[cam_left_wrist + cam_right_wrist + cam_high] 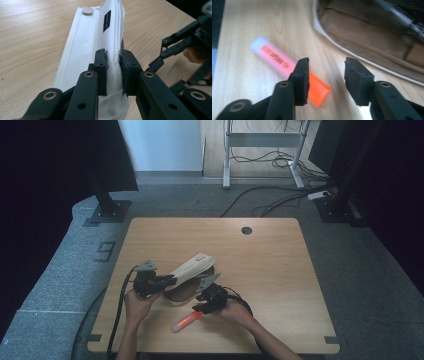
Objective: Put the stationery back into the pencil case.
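The table (32, 37) was pale wood with a smooth, matt, fine-grained top; the pencil case (95, 42) was white woven cloth, ribbed and stitched along its edges, with a dull metal snap button (87, 10) and a small black fabric label (106, 20); its lining (372, 35) looked like soft tan cloth; the highlighter (277, 58) was glossy pink plastic with a translucent orange cap (318, 91); the left gripper (113, 72) and right gripper (325, 75) were matt black plastic with brass-coloured rivets; the floor (60, 265) was rough grey carpet.
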A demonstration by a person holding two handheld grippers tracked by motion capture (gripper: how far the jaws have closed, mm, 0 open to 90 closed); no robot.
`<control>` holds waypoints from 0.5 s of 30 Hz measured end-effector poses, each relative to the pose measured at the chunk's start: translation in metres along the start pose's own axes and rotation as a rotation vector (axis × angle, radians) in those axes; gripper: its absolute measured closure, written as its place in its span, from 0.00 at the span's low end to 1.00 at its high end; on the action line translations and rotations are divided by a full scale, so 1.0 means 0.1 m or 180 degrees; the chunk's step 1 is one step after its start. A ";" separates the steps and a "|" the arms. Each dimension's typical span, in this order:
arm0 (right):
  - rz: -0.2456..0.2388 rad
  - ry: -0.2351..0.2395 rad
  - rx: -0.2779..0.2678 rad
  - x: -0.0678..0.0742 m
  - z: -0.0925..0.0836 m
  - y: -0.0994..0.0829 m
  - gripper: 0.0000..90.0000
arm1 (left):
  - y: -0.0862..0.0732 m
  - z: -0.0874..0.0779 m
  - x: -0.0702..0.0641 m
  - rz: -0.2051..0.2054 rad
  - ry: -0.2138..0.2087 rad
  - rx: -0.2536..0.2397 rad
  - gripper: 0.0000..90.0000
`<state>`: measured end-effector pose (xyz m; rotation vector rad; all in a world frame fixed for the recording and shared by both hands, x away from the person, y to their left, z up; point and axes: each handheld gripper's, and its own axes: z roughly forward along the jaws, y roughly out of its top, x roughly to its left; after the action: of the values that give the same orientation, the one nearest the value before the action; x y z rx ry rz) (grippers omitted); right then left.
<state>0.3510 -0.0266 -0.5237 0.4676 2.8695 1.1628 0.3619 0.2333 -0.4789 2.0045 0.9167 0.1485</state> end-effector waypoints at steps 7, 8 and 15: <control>-0.0166 0.0159 0.0074 0.15 0.10 0.00 0.51 | 0.00 0.00 0.00 0.0002 -0.0001 0.0004 0.85; -0.0174 0.0167 0.0093 0.17 0.12 0.00 0.50 | 0.00 0.00 0.00 0.0003 -0.0002 0.0009 0.85; -0.0292 0.0164 0.0151 0.20 0.20 0.02 0.57 | 0.00 0.00 0.00 0.0006 -0.0005 0.0012 0.85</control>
<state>0.3346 -0.0061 -0.5354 0.3076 2.9330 1.1111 0.3619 0.2331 -0.4790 2.0089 0.9148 0.1463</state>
